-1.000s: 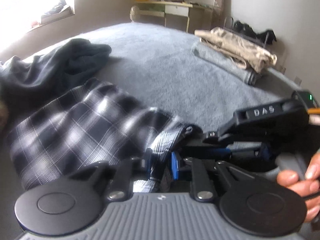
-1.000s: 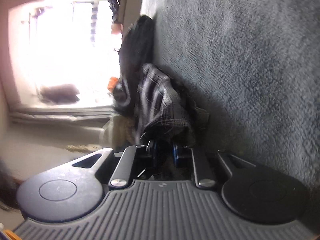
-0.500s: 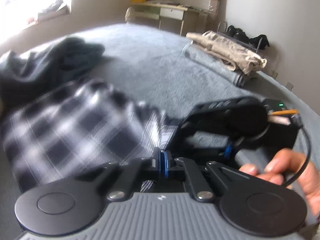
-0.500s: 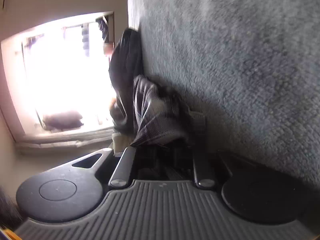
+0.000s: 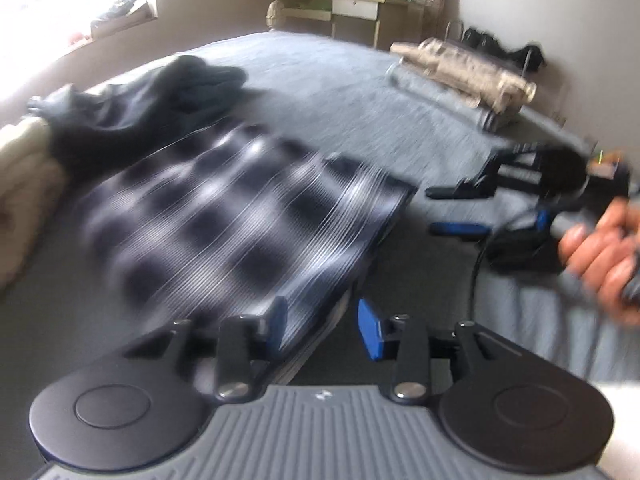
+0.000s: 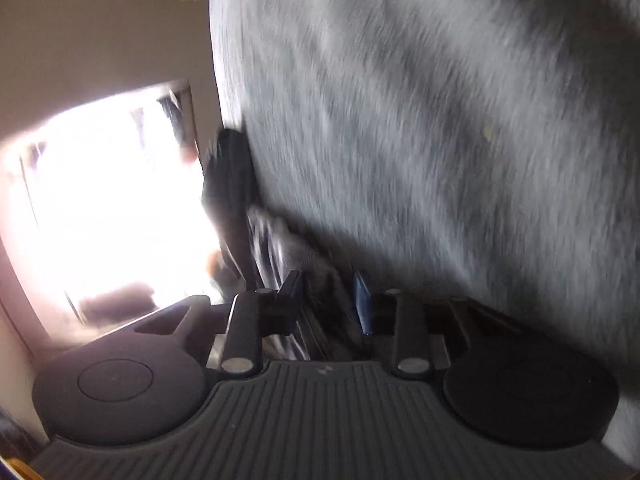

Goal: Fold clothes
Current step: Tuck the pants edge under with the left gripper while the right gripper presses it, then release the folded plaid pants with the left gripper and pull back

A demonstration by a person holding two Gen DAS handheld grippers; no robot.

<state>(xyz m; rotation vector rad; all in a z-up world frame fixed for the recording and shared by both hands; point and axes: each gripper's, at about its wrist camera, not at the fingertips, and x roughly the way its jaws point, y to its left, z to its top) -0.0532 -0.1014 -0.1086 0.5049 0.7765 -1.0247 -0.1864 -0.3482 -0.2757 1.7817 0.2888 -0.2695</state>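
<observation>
The left gripper (image 5: 322, 322) and the right gripper (image 5: 460, 210) both stand wide apart and grasp nothing. The checked shirt (image 5: 240, 216) lies flat near the bed's (image 5: 320, 80) near edge, its hem just between the left fingers. If a finger catches that loose hem, I think the flat layer could be pulled out of shape.

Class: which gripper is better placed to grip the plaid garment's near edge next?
Left. The left gripper is open with the plaid garment edge between its fingers; the right gripper hangs beside it.
</observation>
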